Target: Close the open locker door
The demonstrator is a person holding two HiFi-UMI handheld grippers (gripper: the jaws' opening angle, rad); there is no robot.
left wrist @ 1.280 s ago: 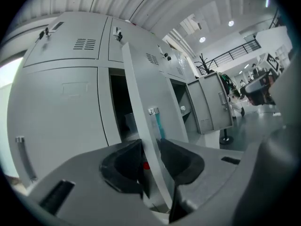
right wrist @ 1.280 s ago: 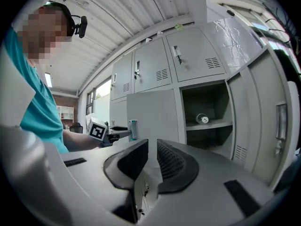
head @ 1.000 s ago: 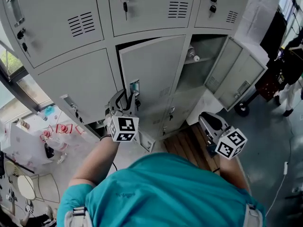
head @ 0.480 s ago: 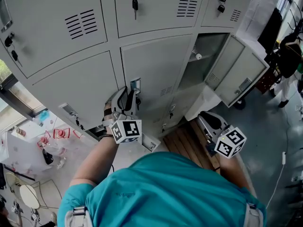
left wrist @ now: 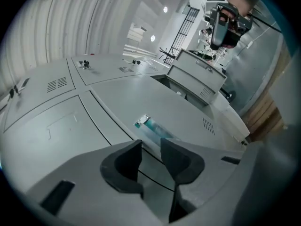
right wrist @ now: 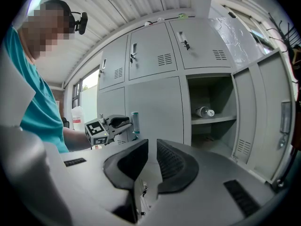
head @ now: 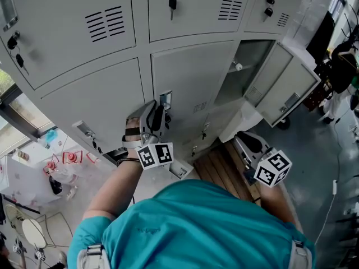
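Since the jaws of the left gripper (left wrist: 150, 147) stand apart with nothing between them, I'd say it's there to nudge, not to grab. Its tips sit just short of the greenish handle (left wrist: 149, 125), which is dead ahead at 12 o'clock on the edge of the middle door (head: 190, 77). That door looks flush with its frame from where I'm standing. So the gripper parked at the handle reads to me like a last push to seat it, though I can't tell if the tips actually touch the metal.

The right gripper (right wrist: 151, 149) has its jaws parted too, just a narrow gap, and it's empty. It hangs low by the person's hip, well apart from any locker, probably just waiting its turn.

Thing is, the open locker door (head: 289, 86) is over at about 2 o'clock from the left gripper in the head view. It's swung well out from its compartment, with a bottle (right wrist: 204, 111) lying on the shelf (right wrist: 211, 120) inside. Nothing's near it. My guess is that's the job left, and the right gripper is the closer one for it.
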